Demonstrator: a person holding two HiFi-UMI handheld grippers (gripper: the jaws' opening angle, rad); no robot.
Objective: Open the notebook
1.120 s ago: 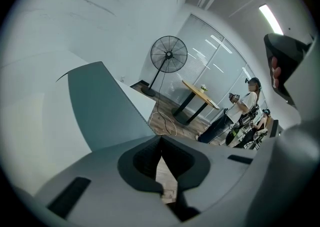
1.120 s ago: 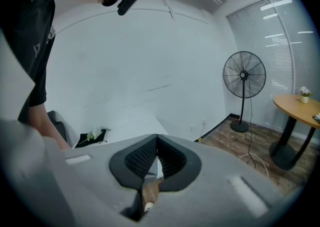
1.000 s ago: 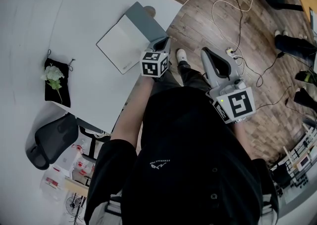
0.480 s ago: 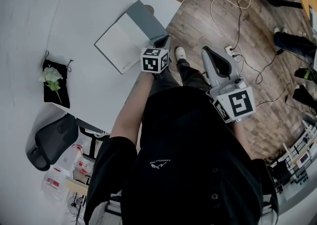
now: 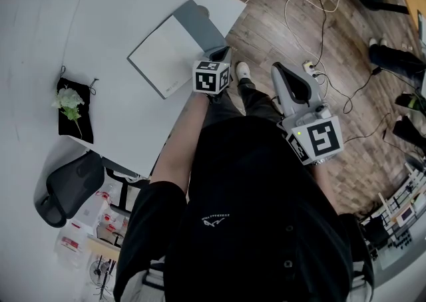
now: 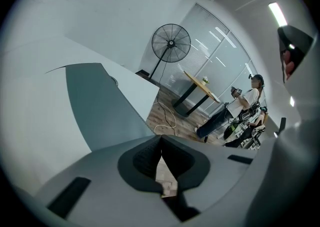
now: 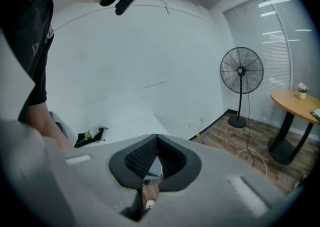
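Notebook (image 5: 163, 54) lies open by the desk (image 5: 100, 14) corner, so I'd ease my pinched-shut, empty left fingers (image 6: 144, 157) off gently, right fingers (image 7: 140, 158) closed too.

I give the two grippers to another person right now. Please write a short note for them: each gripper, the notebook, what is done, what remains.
Left gripper: jaws together, nothing between them, at the table edge beside the gray cover.
Right gripper: jaws together, empty, held off the table, above the floor.
Notebook: near the table's corner, open, white page up, cover turned back.
Done: the opening looks complete.
Left: I cannot tell if the cover lies flat; check it.
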